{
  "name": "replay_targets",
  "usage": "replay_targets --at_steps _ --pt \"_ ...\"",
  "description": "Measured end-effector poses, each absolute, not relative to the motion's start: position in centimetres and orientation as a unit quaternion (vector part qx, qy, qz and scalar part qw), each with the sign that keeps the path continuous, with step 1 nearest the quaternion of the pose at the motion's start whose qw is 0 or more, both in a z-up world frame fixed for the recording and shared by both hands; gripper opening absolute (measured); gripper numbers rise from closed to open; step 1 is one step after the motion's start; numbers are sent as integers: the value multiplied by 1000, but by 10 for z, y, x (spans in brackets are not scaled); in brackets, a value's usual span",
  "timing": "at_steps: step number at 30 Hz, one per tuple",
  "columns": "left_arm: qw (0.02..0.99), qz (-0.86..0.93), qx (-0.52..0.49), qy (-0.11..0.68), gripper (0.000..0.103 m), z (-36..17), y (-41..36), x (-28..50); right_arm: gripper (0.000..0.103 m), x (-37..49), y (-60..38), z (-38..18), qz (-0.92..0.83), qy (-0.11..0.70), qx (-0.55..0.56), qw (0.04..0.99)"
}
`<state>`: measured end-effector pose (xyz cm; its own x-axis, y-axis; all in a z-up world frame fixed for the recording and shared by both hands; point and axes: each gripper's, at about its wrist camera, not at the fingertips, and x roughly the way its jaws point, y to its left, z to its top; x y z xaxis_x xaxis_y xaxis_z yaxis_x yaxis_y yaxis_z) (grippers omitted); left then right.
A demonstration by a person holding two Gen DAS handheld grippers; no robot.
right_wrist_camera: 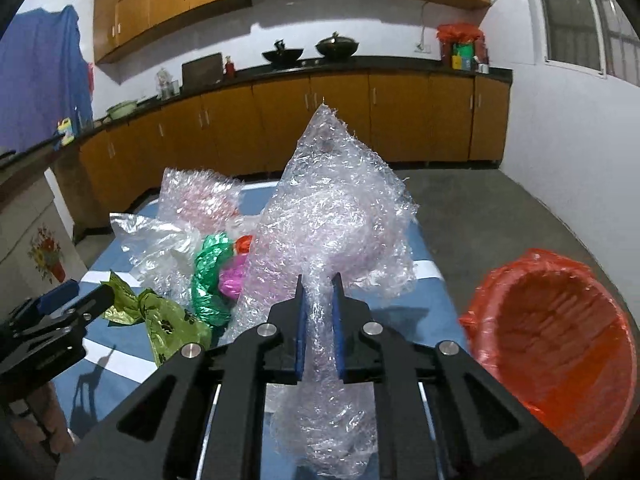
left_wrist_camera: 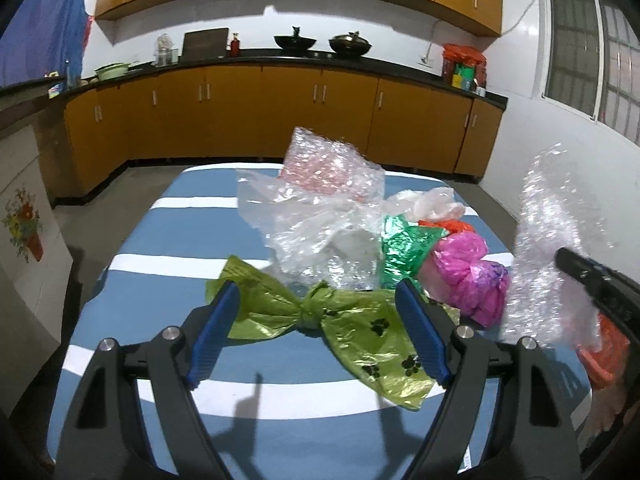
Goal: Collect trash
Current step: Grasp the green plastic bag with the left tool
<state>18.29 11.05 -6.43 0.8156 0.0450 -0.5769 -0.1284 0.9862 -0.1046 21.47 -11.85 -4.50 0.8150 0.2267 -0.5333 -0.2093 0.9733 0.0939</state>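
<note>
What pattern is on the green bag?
Black paw prints on the green bag, clearest in the left wrist view.

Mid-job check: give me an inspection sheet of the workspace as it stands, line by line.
Surface: blue-and-white striped table, most of the trash piled on its far right part.
Job's things: bubble wrap lifted in the right tongs; green paw-print bag, clear plastic bag, green foil wrapper and pink bag on the table; orange-lined bin to the right.
Clutter: nothing seen beyond the trash.
Grippers: left tongs open, straddling the green paw-print bag; right tongs shut on the bubble wrap.
Cables: white cord on the far wall.
Surroundings: kitchen cabinets, two woks on the counter.
</note>
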Motion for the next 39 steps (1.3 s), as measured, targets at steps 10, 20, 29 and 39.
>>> replay_targets --at_steps 10,20,29,39 --pt "942 13 -49 333 79 -77 101 220 11 199 -163 -43 69 279 43 957" --pt "900 -12 -60 431 59 -121 111 250 11 197 -167 -50 67 287 49 954" --pt "901 -11 -49 430 13 -123 112 246 11 193 -167 -46 70 282 56 955" --pt "927 -23 -40 373 13 -85 111 200 11 177 -180 -32 64 266 65 960"
